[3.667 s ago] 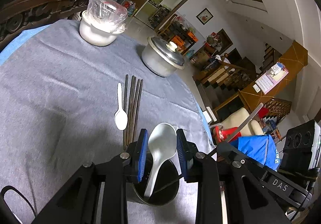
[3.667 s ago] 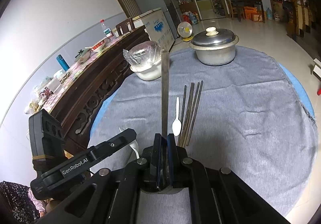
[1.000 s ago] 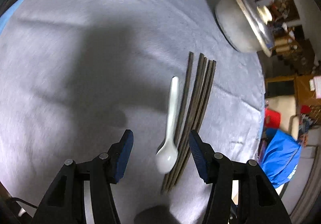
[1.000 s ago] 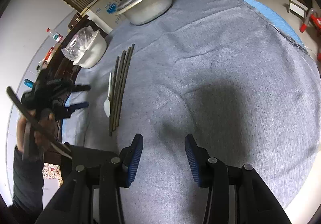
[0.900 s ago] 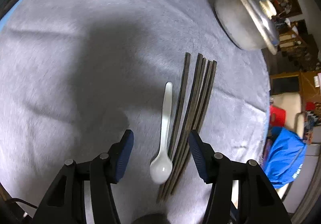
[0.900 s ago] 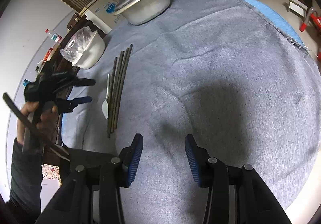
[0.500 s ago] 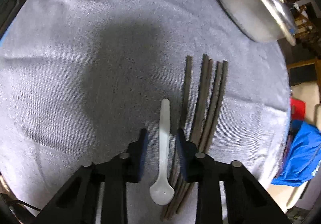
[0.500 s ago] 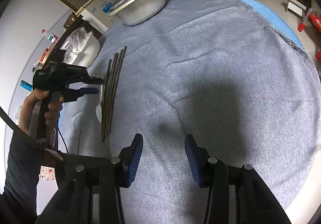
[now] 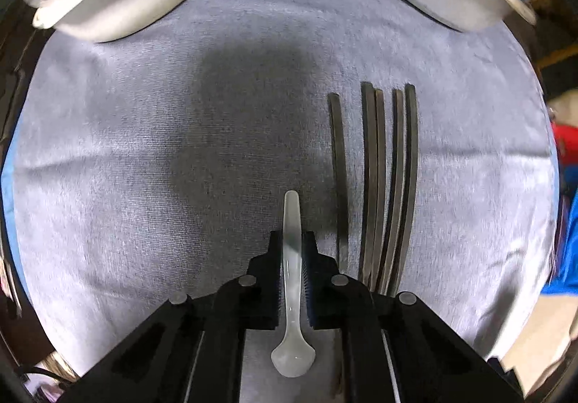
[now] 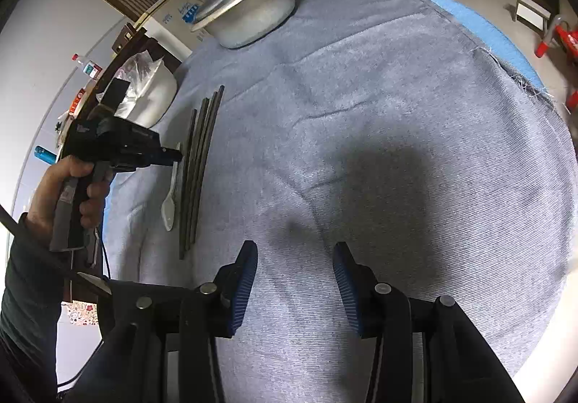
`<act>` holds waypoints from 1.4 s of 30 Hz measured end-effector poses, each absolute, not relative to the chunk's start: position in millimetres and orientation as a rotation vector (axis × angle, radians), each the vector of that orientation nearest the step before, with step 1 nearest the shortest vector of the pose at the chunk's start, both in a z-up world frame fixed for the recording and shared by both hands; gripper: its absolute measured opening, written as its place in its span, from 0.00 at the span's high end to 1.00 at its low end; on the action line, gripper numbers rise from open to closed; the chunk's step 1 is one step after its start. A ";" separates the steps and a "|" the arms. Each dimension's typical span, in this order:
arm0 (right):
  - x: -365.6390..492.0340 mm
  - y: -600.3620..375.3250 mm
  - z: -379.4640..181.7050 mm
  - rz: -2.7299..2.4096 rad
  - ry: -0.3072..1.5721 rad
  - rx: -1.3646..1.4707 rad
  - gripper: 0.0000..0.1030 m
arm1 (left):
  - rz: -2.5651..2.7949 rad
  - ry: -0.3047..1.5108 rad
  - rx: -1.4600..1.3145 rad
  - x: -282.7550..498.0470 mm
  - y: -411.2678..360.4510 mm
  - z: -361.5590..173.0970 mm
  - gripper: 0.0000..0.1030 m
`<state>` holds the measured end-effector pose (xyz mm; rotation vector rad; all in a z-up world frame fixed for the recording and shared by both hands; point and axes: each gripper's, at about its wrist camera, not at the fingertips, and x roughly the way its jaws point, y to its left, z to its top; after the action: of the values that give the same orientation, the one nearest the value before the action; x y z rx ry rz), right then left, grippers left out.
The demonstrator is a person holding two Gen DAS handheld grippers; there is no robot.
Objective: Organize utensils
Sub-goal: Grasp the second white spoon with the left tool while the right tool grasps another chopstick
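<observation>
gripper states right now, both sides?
Left gripper: jaws just closed, shut on the white spoon handle.
Right gripper: open, nothing between its pads, above the grey cloth.

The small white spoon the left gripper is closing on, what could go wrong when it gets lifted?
The left gripper, its jaws just closed, pinches the small white spoon only by its thin, smooth handle, with the bowl hanging behind the pads, so the spoon may swivel or slip out as it rises. The dark chopsticks lie close beside it, the nearest almost at the right fingertip, and a sideways drag could knock them out of line.
</observation>
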<state>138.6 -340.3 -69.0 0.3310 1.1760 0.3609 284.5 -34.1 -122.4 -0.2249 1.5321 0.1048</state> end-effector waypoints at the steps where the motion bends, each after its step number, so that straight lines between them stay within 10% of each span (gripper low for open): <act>1: 139.1 -340.5 -68.5 0.361 1.177 0.330 0.54 | 0.098 1.537 -0.216 284.0 -35.7 -122.8 0.90; 23: 287.7 -187.8 -81.8 0.461 1.373 0.068 0.55 | 0.027 1.506 -0.182 201.9 13.1 -122.6 0.90; 42: 316.7 -144.2 -107.9 0.311 1.473 -0.158 0.91 | -0.006 1.489 -0.212 209.5 22.2 -113.8 0.90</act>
<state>316.7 -144.2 -107.9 -0.1576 1.4730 0.3106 209.5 22.2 -113.8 -0.2122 1.4894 -0.0057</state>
